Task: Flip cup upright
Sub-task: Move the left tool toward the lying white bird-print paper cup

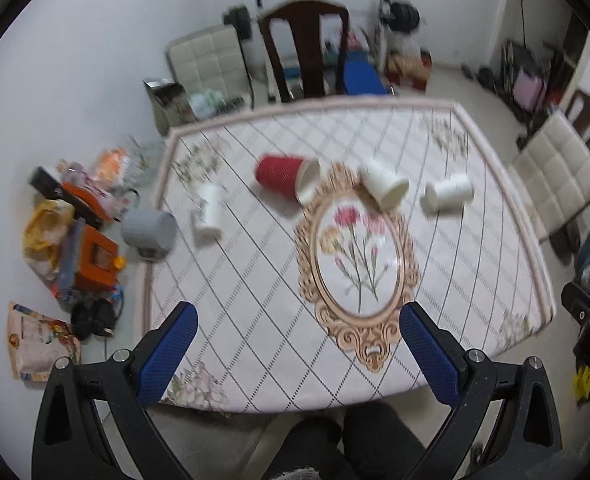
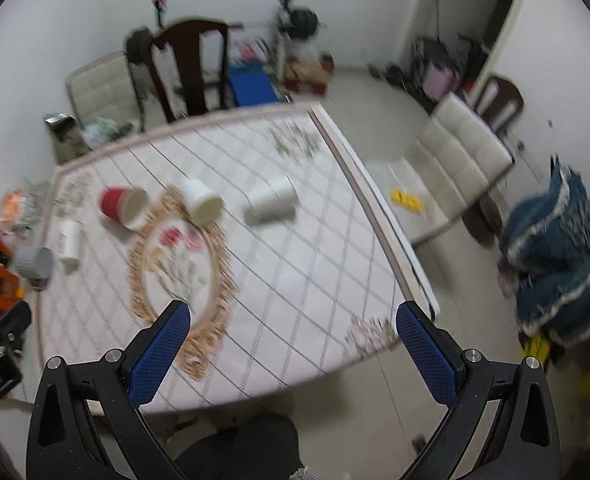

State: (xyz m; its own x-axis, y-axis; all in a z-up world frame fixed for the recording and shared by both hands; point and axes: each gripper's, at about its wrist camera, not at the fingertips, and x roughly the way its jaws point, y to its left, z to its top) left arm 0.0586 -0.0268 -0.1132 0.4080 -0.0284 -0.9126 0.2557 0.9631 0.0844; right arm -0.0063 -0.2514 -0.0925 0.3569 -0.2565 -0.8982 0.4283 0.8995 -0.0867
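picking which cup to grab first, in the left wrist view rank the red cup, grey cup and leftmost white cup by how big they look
1. red cup
2. grey cup
3. leftmost white cup

The grey cup lies at the table's left edge, slightly nearer the camera, so first and second are unsure.

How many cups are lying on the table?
5: a grey cup at the left edge, a small white cup, a red cup, a cream cup and a white cup rightmost.

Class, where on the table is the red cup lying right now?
In both wrist views the red cup lies on its side at the table's far left, just left of the oval flower frame, beside a white cup.
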